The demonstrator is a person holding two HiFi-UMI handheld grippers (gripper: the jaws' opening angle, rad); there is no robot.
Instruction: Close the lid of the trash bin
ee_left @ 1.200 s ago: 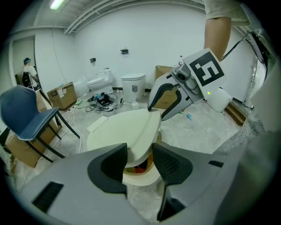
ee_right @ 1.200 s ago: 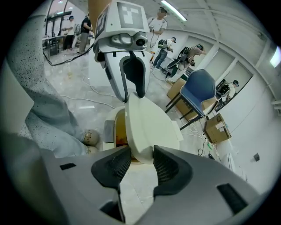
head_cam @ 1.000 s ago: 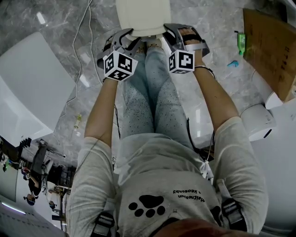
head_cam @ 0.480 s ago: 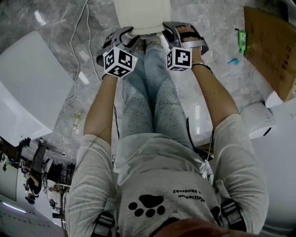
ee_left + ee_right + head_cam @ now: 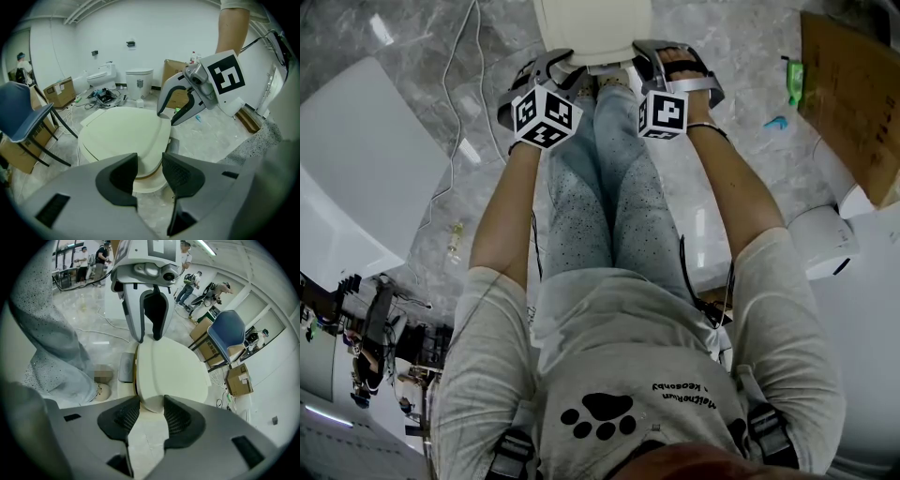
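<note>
Straddling the near corners of the lid (image 5: 124,133), low on its trash bin (image 5: 146,186), the left gripper (image 5: 150,171) is closing and the right gripper (image 5: 152,416) stands parted, neither pinching it, open floor (image 5: 211,136) alongside.

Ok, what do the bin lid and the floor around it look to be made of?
Bin lid: probably moulded plastic, cream, smooth satin finish; the rounded one-piece edge and soft even sheen suggest it. Floor: grey veined marble or marble-look tile, polished; bright light streaks reflect off it. Real stone or imitation can't be told.
</note>
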